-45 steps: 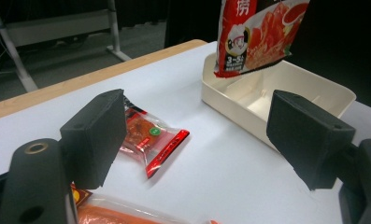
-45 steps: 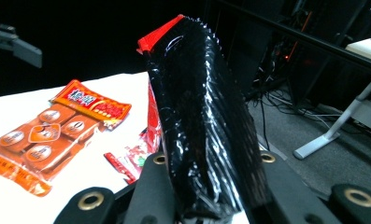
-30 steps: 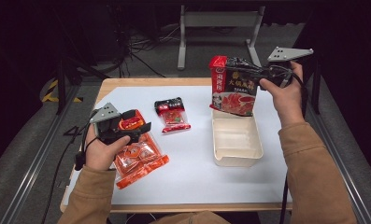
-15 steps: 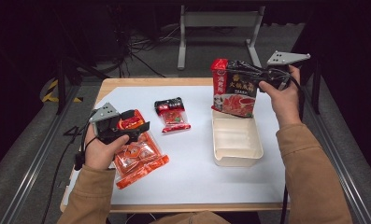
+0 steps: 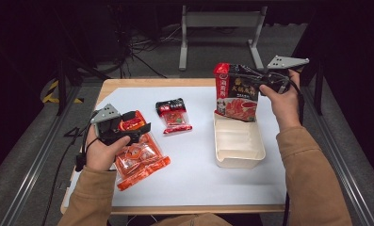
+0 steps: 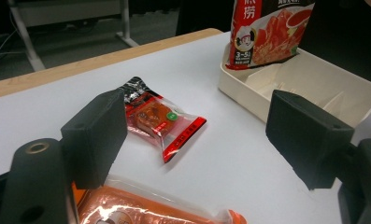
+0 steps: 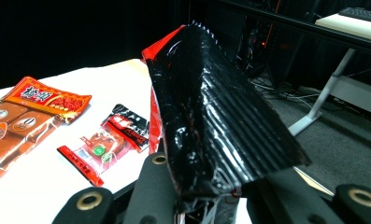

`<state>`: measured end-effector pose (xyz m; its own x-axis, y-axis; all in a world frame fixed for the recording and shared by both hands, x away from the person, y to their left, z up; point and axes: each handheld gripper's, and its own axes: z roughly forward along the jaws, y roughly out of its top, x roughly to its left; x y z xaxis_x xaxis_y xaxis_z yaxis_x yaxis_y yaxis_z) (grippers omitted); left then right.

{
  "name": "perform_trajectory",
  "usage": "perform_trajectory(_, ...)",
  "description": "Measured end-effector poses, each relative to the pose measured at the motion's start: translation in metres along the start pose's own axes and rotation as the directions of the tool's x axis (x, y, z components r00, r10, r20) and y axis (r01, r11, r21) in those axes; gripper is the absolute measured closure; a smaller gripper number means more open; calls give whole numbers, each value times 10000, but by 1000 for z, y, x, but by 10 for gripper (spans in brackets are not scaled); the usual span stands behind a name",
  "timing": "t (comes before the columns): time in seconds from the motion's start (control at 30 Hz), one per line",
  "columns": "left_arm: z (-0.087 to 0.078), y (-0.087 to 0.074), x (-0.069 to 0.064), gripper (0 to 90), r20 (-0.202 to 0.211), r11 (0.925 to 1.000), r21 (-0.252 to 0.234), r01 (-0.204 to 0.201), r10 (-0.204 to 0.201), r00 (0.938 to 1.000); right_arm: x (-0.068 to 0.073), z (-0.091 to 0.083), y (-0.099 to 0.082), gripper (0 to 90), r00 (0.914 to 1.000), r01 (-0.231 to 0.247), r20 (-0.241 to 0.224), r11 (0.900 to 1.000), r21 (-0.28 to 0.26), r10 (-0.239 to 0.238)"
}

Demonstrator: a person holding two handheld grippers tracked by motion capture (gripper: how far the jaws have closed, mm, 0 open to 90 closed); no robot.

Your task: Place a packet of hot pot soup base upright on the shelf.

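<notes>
While the left gripper (image 5: 136, 131) hovers idle over the big orange packet (image 5: 140, 157) at the near left of the table (image 5: 194, 155), the high view shows the real work on the right. The right gripper (image 5: 256, 84) is clamped on the top edge of the large red-and-black pouch (image 5: 235, 96), whose bottom is dipping into the far end of the cream tray (image 5: 239, 143).

From the left gripper view, its jaws stand wide with nothing between them; the small red packet (image 6: 157, 116) lies beyond, and the pouch (image 6: 267, 30) stands in the tray (image 6: 309, 81).

From the right gripper view, the pouch's black back (image 7: 216, 112) rises straight out of the jaws, though I can't quite make out the pads themselves.

I'd judge this the placing step: next, lay the pouch flat inside the tray walls, then let go.
</notes>
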<state>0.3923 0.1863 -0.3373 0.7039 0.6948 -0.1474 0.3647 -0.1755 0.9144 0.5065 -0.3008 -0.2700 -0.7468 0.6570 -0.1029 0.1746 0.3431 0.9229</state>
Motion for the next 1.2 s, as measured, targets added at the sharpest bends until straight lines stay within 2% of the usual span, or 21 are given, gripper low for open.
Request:
perform_trajectory(0.6,-1,0,2,207,-84,10000,7,-15,15,10000,7,8,-5,748,9990,77,-451,9999,-75,-80)
perform_trajectory(0.73,-2,-1,2,205,-110,10000,-3,0,0,9999,11,10,-5,744,9982,266,-547,9996,53,-263)
perform_trajectory(0.87,-1,-1,1,203,-101,10000,33,-9,9,9999,14,13,-8,735,9972,459,-616,9980,439,-431)
perform_trajectory(1.0,-1,-1,2,202,-95,10000,61,14,-13,10000,12,12,-12,732,9979,252,-612,9992,311,-233)
perform_trajectory(1.2,-2,-2,3,199,-158,10000,72,66,-65,9999,12,9,-14,729,9979,234,-612,9993,286,-217)
